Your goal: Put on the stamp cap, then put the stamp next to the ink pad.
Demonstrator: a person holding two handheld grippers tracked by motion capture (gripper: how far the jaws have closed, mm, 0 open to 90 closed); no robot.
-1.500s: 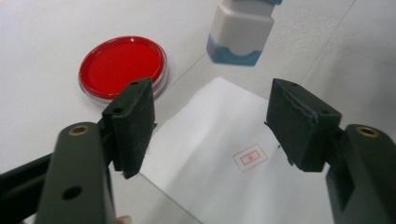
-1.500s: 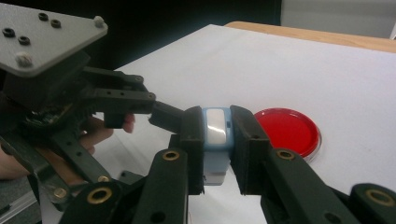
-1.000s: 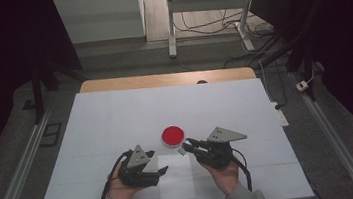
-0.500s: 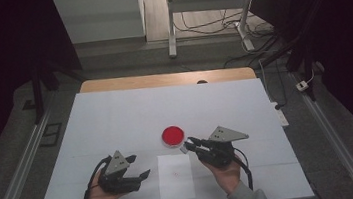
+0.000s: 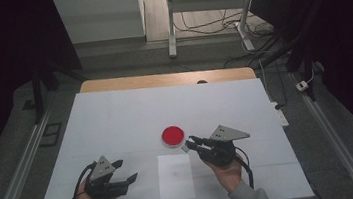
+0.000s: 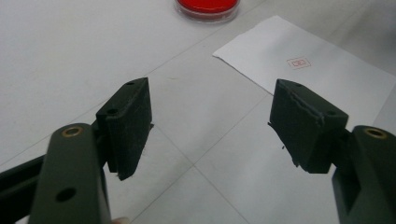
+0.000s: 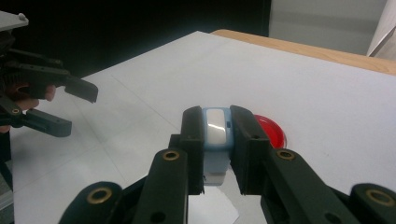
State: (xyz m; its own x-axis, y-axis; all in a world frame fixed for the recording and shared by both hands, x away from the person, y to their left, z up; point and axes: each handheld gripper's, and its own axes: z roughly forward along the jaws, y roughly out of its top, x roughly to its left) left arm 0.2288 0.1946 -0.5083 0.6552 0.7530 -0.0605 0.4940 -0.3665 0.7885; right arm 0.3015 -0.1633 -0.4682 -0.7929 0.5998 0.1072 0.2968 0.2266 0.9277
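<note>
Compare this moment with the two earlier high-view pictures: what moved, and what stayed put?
The left gripper moved left across the table, away from the sheet of paper, with its jaws open and empty. The right gripper stayed in place, shut on a small pale blue stamp-like block beside the red dish. Paper and dish have not shifted.

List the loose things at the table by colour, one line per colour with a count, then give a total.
Red: 1, the round dish on the table
White: 1, the paper sheet with a small red mark
Light blue: 1, the small stamp-like block clamped in the right gripper
Total: 3
</note>
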